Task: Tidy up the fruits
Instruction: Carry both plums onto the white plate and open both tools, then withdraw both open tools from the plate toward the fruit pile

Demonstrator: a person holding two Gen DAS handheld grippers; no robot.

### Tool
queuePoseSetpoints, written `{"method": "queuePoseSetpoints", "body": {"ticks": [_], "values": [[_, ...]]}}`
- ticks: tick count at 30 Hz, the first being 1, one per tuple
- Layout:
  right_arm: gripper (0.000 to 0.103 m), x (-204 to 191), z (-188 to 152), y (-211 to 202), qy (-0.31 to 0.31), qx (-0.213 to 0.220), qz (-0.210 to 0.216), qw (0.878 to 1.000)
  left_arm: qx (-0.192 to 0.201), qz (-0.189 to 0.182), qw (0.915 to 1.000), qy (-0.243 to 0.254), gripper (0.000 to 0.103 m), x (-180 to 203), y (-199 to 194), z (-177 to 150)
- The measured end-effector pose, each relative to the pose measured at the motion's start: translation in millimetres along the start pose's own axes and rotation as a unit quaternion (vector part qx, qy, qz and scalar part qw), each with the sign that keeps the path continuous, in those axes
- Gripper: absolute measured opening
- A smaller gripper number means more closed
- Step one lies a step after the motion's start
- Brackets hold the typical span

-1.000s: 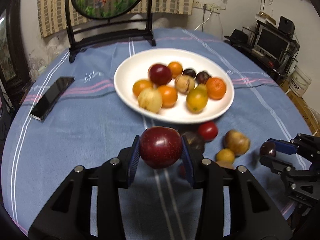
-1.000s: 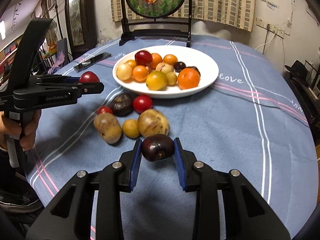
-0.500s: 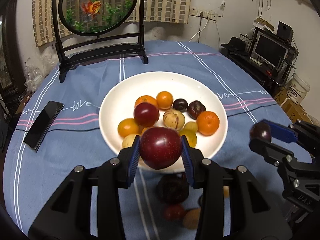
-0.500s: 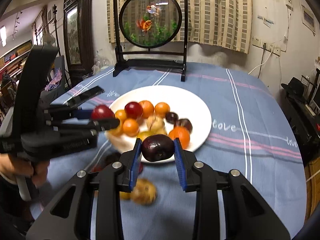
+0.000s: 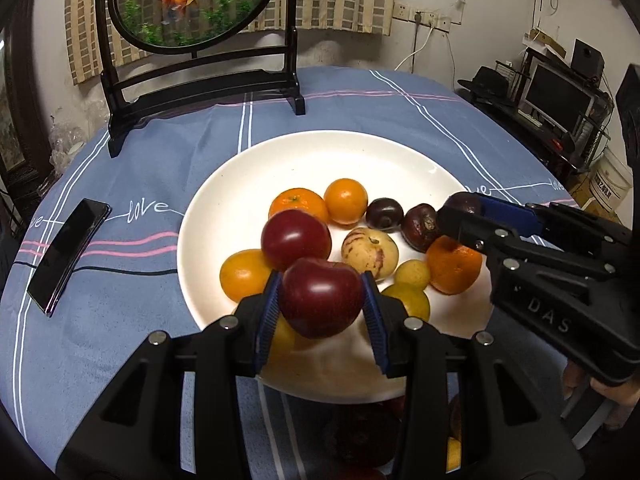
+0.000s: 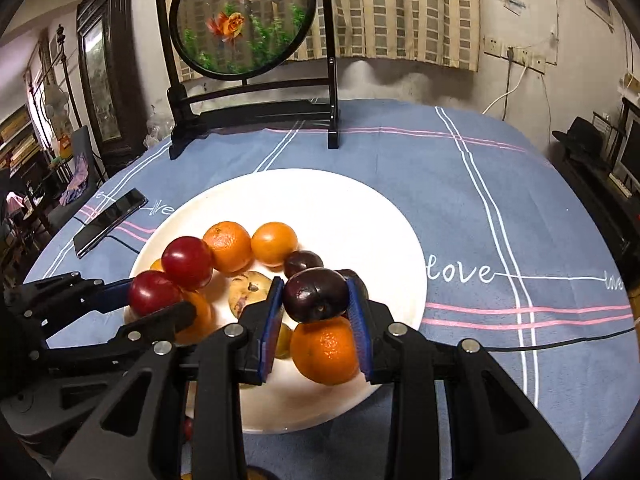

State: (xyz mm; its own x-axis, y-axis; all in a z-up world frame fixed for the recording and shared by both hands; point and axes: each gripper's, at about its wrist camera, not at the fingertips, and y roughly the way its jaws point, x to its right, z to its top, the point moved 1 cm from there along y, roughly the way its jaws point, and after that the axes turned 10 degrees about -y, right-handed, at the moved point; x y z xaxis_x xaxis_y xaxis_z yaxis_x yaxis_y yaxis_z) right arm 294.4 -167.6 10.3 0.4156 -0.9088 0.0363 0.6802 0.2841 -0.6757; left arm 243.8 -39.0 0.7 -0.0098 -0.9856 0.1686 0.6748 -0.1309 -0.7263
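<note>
Two grippers, both loaded. Lower centre of the left wrist view: left gripper (image 5: 320, 304) clamps a dark red plum (image 5: 320, 298) between its blue pads, hanging over the near rim of the white plate (image 5: 320, 152). Right wrist view, lower centre: right gripper (image 6: 316, 308) pinches a dark purple plum (image 6: 316, 294) (jaws narrow, pads against both sides) above an orange (image 6: 325, 350) on the plate. Further in, mid-frame, the plate holds oranges, another red plum (image 6: 187, 262), a speckled pale fruit (image 5: 370, 254) and two dark fruits. Left of the plate a black phone (image 5: 68, 256) lies on the blue striped tablecloth (image 5: 360, 108). Top of frame: round goldfish screen (image 6: 244, 16) on a black stand.
</note>
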Motion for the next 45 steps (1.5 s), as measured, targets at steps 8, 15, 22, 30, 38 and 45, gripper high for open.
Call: {"method": "queuePoseSetpoints", "body": {"ticks": [8,15,22,30,38,45], "values": [[0.061,2,-4,0,0.006,0.021,-0.024,0.999,0.014,-0.004,0.9999,0.007,0.055,5,-5,-5],[0.061,5,-6,-7,0.016,0.029,-0.009,0.999,0.022,-0.005,0.9996,0.015,0.06,9,-8,-8],[0.061,2,-8,-8,0.013,0.026,-0.007,1.0,0.036,-0.004,0.9992,0.014,0.074,8,-14,-10],[0.061,2,-9,-8,0.019,0.022,0.001,1.0,0.047,0.003,0.9986,0.026,0.082,12,-16,-13],[0.061,3,-10,-10,0.022,0.025,0.0,0.999,0.049,0.005,0.9987,0.012,0.083,5,-18,-10],[0.066,4,-12,-14,0.025,0.032,-0.004,0.999,0.056,0.011,0.9983,0.01,0.088,2,-20,-9]]}}
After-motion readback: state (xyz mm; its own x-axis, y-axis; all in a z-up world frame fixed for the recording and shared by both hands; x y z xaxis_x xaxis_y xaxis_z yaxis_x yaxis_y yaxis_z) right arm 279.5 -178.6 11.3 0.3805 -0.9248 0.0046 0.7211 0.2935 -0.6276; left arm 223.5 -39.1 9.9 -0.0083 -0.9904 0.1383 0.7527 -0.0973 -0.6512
